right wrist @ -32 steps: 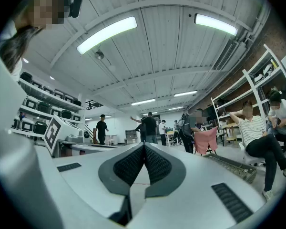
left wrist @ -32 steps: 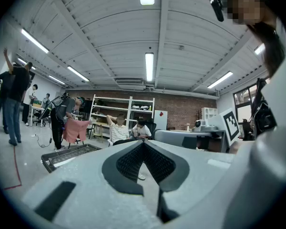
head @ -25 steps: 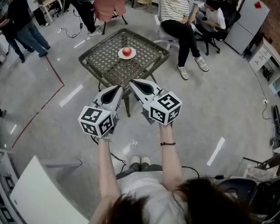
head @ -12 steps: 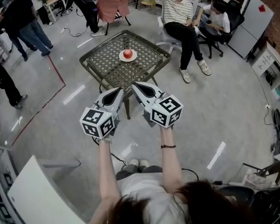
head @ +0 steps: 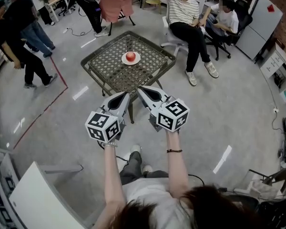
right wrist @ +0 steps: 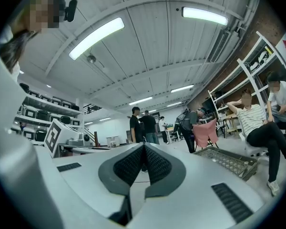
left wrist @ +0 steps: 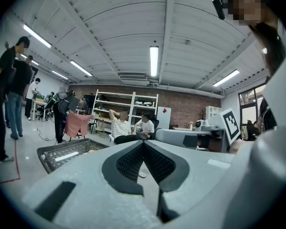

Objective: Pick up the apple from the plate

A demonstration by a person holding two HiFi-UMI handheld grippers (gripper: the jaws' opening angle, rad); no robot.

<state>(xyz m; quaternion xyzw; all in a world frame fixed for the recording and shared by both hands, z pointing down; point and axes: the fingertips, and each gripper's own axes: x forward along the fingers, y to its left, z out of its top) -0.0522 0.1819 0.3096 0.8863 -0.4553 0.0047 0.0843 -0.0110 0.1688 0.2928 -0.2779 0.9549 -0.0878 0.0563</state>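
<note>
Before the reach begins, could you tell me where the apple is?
In the head view, the apple sits on the white plate near the middle of the mesh table, beyond the left gripper and right gripper.

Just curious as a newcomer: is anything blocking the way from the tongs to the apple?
Nothing visible. The apple sits alone on its plate on the table; the left tongs and right tongs, both shut and empty, hover by the near corner with only bare mesh between.
</note>
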